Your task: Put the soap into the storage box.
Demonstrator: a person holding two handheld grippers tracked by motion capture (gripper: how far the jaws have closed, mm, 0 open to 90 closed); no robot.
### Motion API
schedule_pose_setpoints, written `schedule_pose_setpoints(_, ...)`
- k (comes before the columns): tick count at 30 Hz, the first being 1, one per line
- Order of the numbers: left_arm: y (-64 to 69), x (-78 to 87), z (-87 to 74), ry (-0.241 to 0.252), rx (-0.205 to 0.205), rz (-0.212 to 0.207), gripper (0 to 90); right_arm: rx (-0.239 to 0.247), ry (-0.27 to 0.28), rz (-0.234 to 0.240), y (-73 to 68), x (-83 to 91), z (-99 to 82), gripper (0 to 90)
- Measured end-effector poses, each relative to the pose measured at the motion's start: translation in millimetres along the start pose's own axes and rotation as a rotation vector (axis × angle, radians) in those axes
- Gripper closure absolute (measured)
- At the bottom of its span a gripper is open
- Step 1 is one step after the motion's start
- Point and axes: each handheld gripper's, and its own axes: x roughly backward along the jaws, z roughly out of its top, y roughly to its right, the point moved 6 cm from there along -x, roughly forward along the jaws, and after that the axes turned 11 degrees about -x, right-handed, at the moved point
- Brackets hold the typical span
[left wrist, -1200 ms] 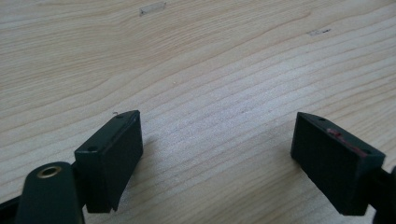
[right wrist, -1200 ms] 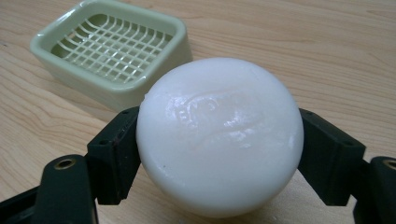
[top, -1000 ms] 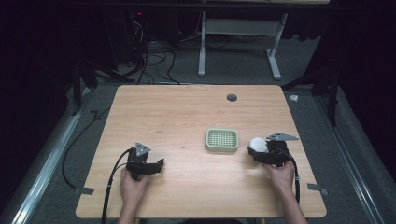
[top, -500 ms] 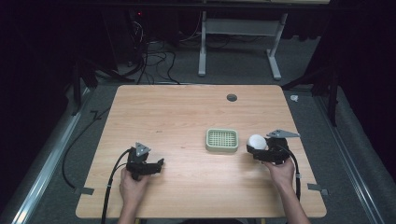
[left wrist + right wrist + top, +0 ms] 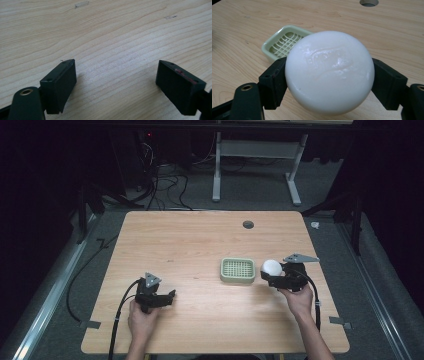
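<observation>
The right tongs (image 5: 329, 82) clamp a round white soap bar (image 5: 329, 71), holding it above the tabletop (image 5: 200, 245) with the green soap dish (image 5: 237, 270) just beyond. The left tongs (image 5: 117, 85) stand apart, empty. The slick, rounded bar could squirt from the grip and miss the dish.

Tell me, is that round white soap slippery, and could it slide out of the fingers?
Probably a bit slippery: the white soap looks smooth and glossy. Its rounded edge gives the right gripper fingers little flat surface, so it might squirm out if squeezed harder. It looks solid and stiff, not squishy, and could roll if dropped on edge.
</observation>
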Motion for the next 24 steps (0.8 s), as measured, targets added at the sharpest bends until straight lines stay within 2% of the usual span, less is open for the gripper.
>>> schedule_pose_setpoints(13, 0.0, 0.0, 0.0, 0.0, 0.0, 0.0, 17.3, 0.036, -0.014, 0.032, -14.9, -10.9, 12.6, 24.1)
schedule_pose_setpoints(24, 0.0, 0.0, 0.0, 0.0, 0.0, 0.0, 17.3, 0.048, -0.042, 0.041, -21.7, -25.7, 11.6, 24.1)
